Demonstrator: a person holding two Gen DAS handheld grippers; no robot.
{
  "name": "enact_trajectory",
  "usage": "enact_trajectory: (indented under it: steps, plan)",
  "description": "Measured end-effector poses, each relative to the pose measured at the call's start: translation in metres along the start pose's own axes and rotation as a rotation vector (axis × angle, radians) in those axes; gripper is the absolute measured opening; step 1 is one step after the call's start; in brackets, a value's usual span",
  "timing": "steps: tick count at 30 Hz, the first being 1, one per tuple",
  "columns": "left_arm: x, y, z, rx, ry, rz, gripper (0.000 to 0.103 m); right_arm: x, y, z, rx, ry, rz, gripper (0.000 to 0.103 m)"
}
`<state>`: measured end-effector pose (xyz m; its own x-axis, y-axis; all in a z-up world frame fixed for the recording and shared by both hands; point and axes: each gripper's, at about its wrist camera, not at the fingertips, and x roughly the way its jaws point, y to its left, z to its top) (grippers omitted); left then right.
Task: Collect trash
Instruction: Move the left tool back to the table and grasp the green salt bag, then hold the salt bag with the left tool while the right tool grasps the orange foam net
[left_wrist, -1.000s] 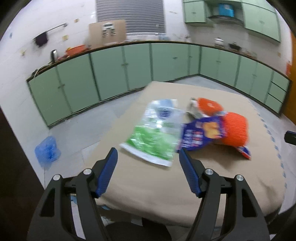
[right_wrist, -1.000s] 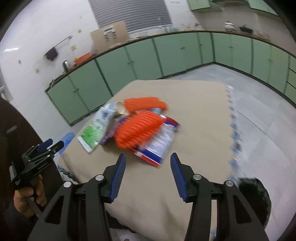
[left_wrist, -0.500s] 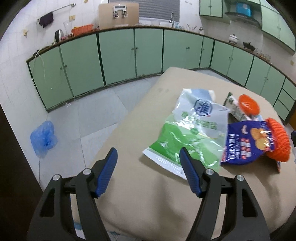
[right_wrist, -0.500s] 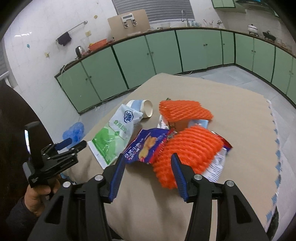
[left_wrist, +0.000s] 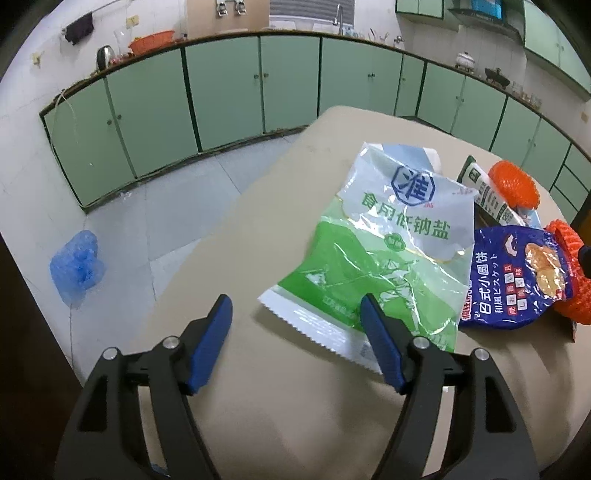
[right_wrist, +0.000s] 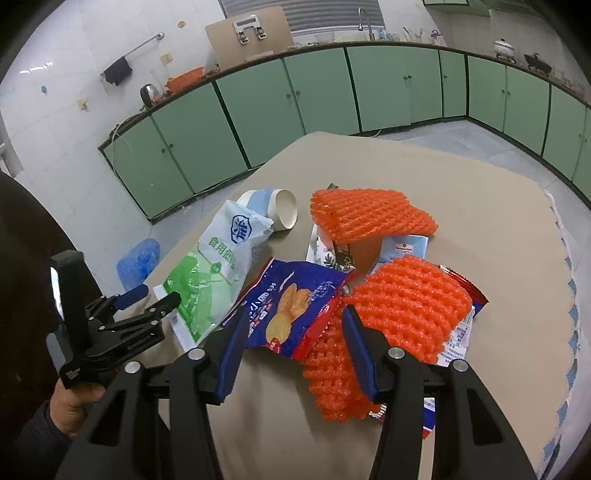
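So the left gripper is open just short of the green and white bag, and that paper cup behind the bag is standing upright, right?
Not quite. The paper cup lies on its side, its open mouth facing sideways, as the right wrist view shows. The rest holds: the left gripper is open near the serrated edge of the green and white bag, gripping nothing.

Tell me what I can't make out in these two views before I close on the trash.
- Items beneath the orange foam nets: right wrist view, the nets cover them.
- Paper cup: left wrist view, mostly hidden behind the green salt bag.
- Any bin: in neither view.
- Right tool: whether it touches the blue snack bag is unclear.
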<state>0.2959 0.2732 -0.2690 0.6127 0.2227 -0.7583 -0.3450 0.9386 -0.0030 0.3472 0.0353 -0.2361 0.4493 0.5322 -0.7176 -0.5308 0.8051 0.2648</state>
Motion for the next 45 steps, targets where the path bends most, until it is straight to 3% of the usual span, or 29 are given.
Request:
enact_trajectory:
  steps: [3,4,5,7,10,23,32,36,41,42,43,45]
  plan:
    - [0.009,-0.002,0.001,0.008,0.026,0.01,0.072,0.002,-0.002,-0.002,0.006,0.001,0.004,0.052]
    - [0.01,-0.004,0.002,0.018,0.021,0.027,0.061,0.002,-0.001,-0.002,0.005,0.0,0.004,0.052]
    - [0.009,-0.006,0.002,0.026,0.015,0.028,0.041,0.001,-0.001,-0.002,0.003,-0.002,0.006,0.052]
    - [0.006,-0.009,0.003,0.043,-0.004,0.058,0.021,-0.001,0.0,-0.002,0.005,-0.004,0.006,0.052]
    - [-0.002,-0.005,0.003,0.017,-0.027,0.023,0.007,-0.004,-0.001,-0.001,0.006,-0.006,0.003,0.053]
    - [-0.067,-0.005,0.002,-0.026,-0.15,0.028,0.003,-0.019,-0.001,-0.006,0.011,-0.032,0.001,0.053]
    - [-0.1,-0.011,0.013,-0.044,-0.225,-0.006,0.001,-0.035,-0.028,-0.02,0.062,-0.037,-0.094,0.053]
    - [-0.115,-0.021,0.015,-0.031,-0.254,-0.02,0.0,-0.032,-0.048,-0.024,0.137,-0.053,-0.145,0.063]
    - [-0.12,-0.03,0.018,-0.016,-0.265,-0.032,0.0,-0.015,-0.057,-0.023,0.152,-0.024,-0.125,0.064]
    - [-0.121,-0.031,0.017,-0.015,-0.266,-0.034,0.0,-0.013,-0.058,-0.023,0.151,-0.015,-0.116,0.057]
    - [-0.123,-0.032,0.018,-0.01,-0.269,-0.036,0.0,-0.012,-0.058,-0.023,0.143,-0.009,-0.114,0.033]
    - [-0.128,-0.034,0.019,-0.004,-0.272,-0.044,0.0,-0.015,-0.056,-0.023,0.125,-0.013,-0.103,0.012]
